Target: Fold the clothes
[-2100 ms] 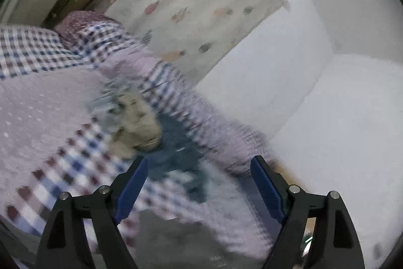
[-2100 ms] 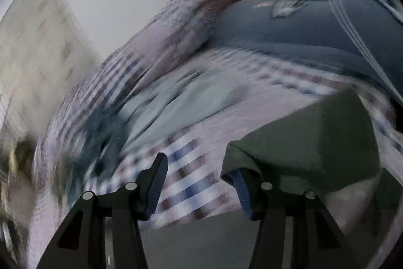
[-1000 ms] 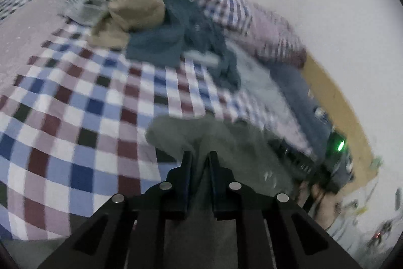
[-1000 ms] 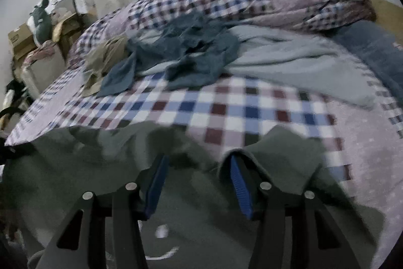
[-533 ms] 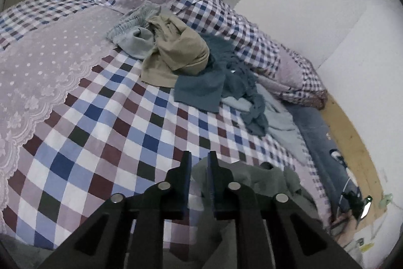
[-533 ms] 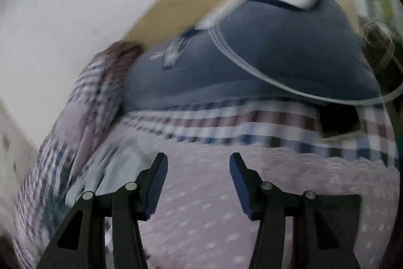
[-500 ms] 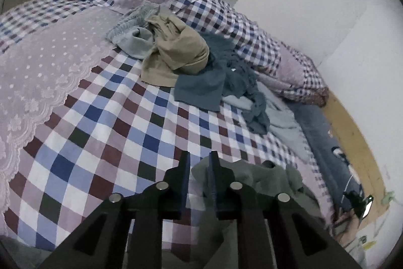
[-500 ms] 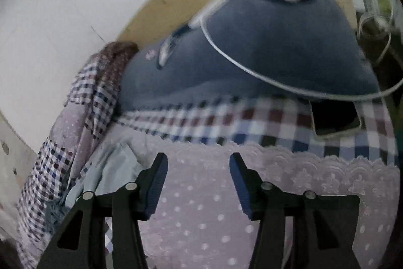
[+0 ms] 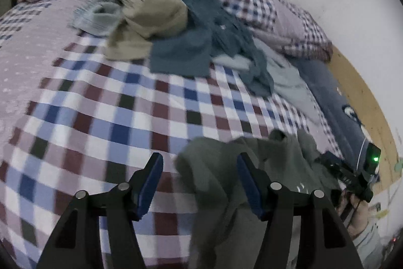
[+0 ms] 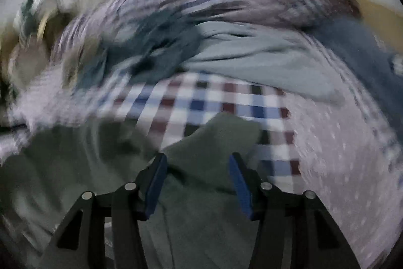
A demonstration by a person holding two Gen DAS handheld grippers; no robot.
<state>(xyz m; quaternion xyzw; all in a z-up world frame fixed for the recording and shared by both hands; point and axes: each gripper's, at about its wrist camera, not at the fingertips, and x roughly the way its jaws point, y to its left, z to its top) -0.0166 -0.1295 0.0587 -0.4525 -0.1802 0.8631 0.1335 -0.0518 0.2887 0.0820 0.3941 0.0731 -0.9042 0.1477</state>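
Observation:
A grey-green garment (image 9: 221,183) lies crumpled at the near edge of the checked bedspread (image 9: 105,117). My left gripper (image 9: 199,168) is open just above it, and the cloth's left edge sits between the spread fingers without being pinched. In the blurred right wrist view, my right gripper (image 10: 197,173) is also open, with a raised fold of the same garment (image 10: 214,143) between its blue pads (image 10: 156,180). In the left wrist view, the right gripper's body, with its green light (image 9: 362,168), sits at the garment's far right end.
Further back on the bed lies a pile of clothes: a tan garment (image 9: 151,14), a teal one (image 9: 196,49) and a pale blue one (image 9: 289,77). A navy pillow (image 9: 340,107) lies by the wooden edge at the right. A hand (image 9: 357,216) holds the right gripper.
My left gripper, shut on the grey-green garment half a second ago, now stands open, and the cloth has dropped onto the bed. The right gripper has swung from the navy pillow back to the garment.

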